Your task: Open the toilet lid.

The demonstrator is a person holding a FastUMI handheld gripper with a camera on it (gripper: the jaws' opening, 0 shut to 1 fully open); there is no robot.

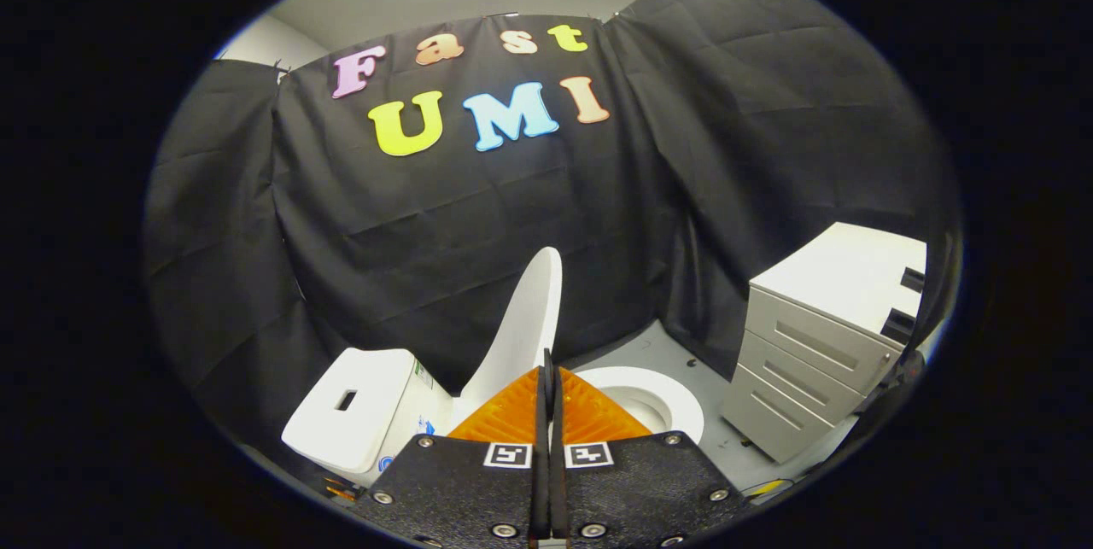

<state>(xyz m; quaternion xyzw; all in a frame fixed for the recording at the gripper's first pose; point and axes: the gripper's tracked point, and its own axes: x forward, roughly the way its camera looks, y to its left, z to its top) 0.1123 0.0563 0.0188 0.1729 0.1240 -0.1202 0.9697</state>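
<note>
Hand-held gripper (547, 361), square markers, silver screws

The raised toilet lid (523, 323) stands between the tank (354, 408) and bowl (657, 391); a drawer cabinet (811, 361) stands right of the bowl.

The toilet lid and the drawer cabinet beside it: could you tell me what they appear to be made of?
The toilet lid, standing raised just beyond the closed fingers of the gripper, looks like smooth white plastic: thin, evenly curved, with a soft sheen. The drawer cabinet looks like painted metal or laminate, pale grey and matte, with flat drawer fronts and recessed handle slots; the picture cannot settle which.
</note>
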